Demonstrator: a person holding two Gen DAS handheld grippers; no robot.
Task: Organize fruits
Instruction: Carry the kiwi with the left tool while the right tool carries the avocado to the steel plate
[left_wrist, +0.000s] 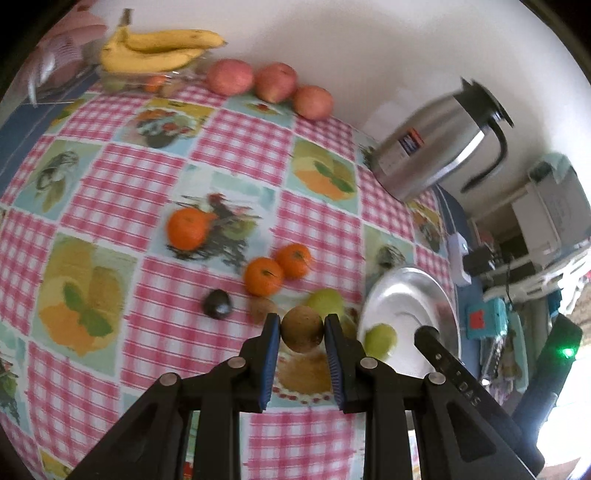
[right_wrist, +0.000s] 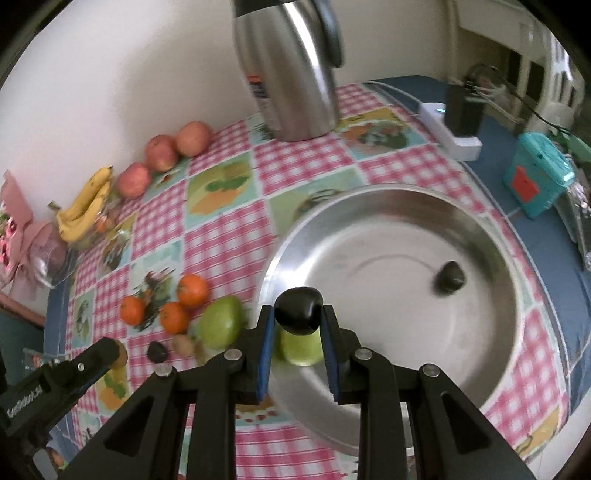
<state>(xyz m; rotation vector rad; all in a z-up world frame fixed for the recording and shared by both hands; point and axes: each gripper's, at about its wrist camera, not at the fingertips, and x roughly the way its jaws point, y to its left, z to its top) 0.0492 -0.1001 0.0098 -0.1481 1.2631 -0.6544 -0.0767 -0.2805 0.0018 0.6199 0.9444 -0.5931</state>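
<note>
In the left wrist view my left gripper (left_wrist: 301, 325) is shut on a brown kiwi (left_wrist: 302, 332), held above the checked cloth. In the right wrist view my right gripper (right_wrist: 298, 314) is shut on a dark glossy fruit (right_wrist: 297, 308) over the near side of the steel bowl (right_wrist: 369, 194). Inside the bowl lie a green fruit (right_wrist: 299, 347), right under the gripper, and another dark fruit (right_wrist: 448, 277). Left of the bowl sit a green apple (right_wrist: 221, 323), three oranges (right_wrist: 191, 291), a second kiwi (right_wrist: 183, 345) and a dark fruit (right_wrist: 157, 350).
Three red apples (left_wrist: 276, 81) and a bunch of bananas (left_wrist: 159, 51) on a clear container line the wall. A steel thermos jug (right_wrist: 288, 70) stands behind the bowl. A white power strip (right_wrist: 450, 136) and a teal box (right_wrist: 539, 181) lie at the right.
</note>
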